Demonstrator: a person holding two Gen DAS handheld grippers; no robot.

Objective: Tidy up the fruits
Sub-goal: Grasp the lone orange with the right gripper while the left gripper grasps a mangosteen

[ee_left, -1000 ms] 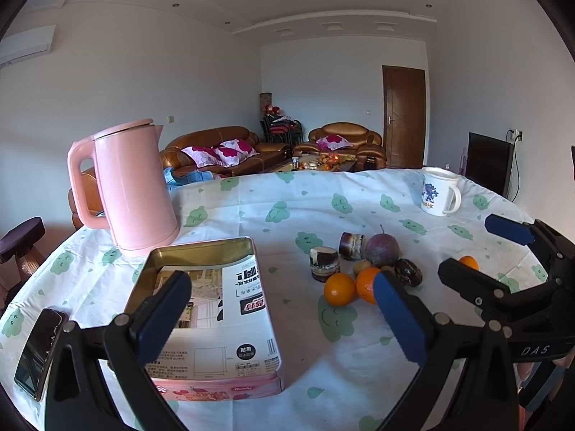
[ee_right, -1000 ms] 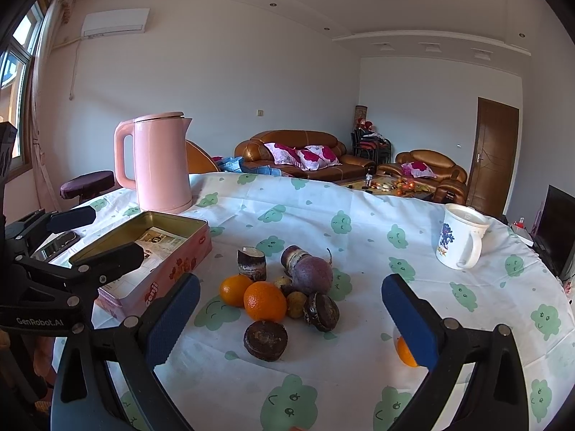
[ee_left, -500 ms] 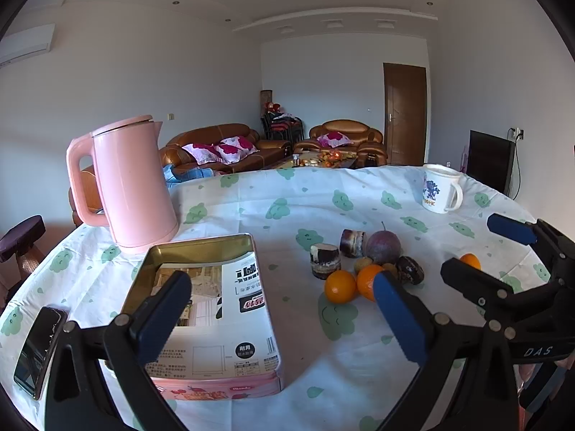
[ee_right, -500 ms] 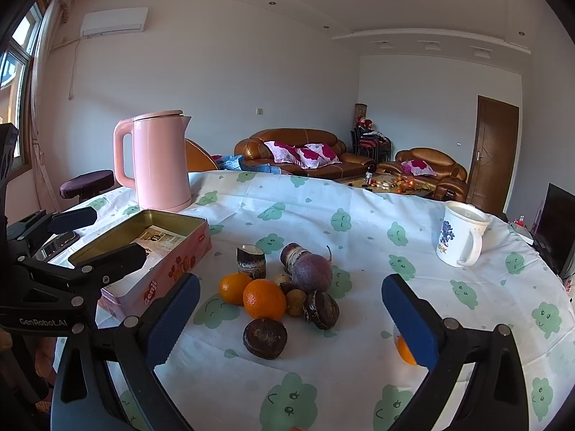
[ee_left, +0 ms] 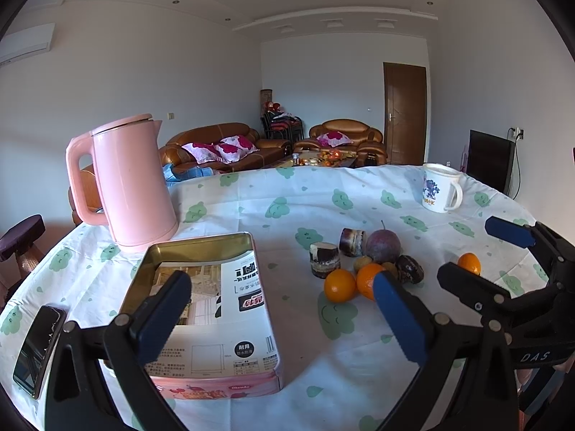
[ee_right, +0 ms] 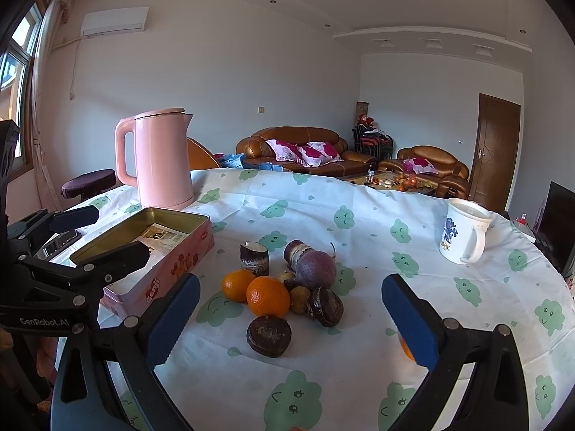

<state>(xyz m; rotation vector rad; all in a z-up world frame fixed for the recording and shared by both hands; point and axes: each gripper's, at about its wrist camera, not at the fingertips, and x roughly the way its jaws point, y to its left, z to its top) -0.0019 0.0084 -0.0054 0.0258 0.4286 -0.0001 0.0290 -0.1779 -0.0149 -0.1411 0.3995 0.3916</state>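
Fruit pile [ee_right: 284,287] between right claw [ee_right: 291,319] pads

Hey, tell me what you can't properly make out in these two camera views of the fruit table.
- Lone orange, right wrist view: mostly hidden behind the right tool finger; it shows whole in the left wrist view.
- Tin box floor, left wrist view: covered by a printed paper and the left tool finger.
- Phone, left wrist view: partly cut off by the tool frame.
- Coffee table items, both views: too small to identify.
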